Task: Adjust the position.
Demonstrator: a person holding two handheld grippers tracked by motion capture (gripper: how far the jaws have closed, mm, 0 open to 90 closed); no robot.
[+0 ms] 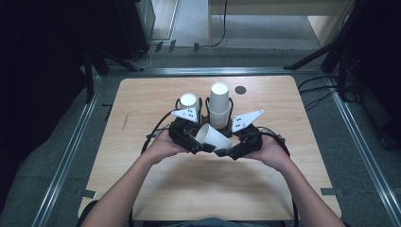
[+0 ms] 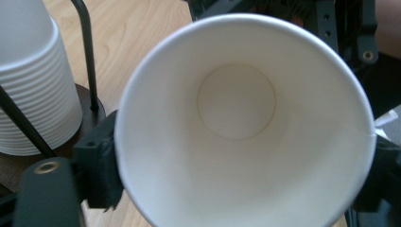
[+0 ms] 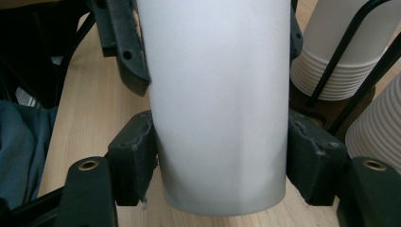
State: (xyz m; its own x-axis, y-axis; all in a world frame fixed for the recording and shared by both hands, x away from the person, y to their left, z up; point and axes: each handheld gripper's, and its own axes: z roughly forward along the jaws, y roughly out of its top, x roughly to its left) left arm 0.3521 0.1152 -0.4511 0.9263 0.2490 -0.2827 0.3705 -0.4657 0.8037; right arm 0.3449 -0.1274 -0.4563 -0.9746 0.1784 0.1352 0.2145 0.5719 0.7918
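White paper cup (image 1: 213, 136) lies on its side between the two tools: the left gripper (image 1: 201, 147) has its pads (image 2: 97, 165) pressed on the rim end, and the right gripper (image 1: 222, 152) clamps the base end, its pads (image 3: 132, 163) tight on both walls. It hangs above the table (image 1: 142, 94), just in front of the cup rack (image 1: 206, 113). Judging by this, one cup is freed from the stacks (image 1: 219, 104) and mid-handover; release and placing remain.

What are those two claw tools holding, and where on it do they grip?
A single white paper cup, lying sideways between them. The left gripper clamps its rim end; the right gripper clamps its base end.
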